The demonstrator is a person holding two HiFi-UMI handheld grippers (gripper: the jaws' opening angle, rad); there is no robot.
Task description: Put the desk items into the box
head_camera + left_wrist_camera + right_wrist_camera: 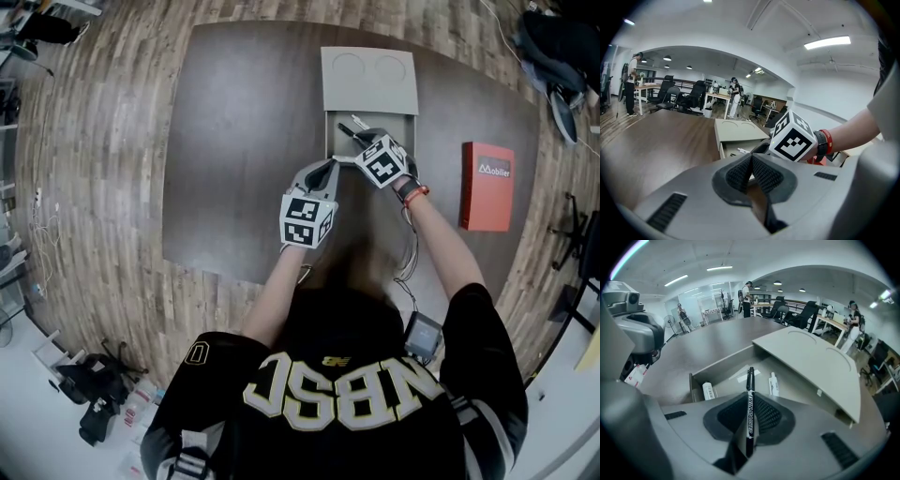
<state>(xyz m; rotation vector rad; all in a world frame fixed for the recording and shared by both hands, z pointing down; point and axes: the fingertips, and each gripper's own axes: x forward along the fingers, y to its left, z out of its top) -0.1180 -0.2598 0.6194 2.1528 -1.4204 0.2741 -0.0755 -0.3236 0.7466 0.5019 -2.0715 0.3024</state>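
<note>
Because the marker [750,418] has to drop into the box, the right claw [748,401] clamps it lengthwise between the pads. One end projects forward and pitches steeply down over the open box [722,363]. That end hangs above the box floor, between a white tube [708,390] and a white bottle [773,383] lying inside. The lid [811,362] is folded back on the far side, which keeps the opening free. The left claw [751,161] is closed on nothing and sits just beside the right one, apparently on standby. A red pack [487,186] lies on the table [244,141], well apart to the right, and is probably the next item.
</note>
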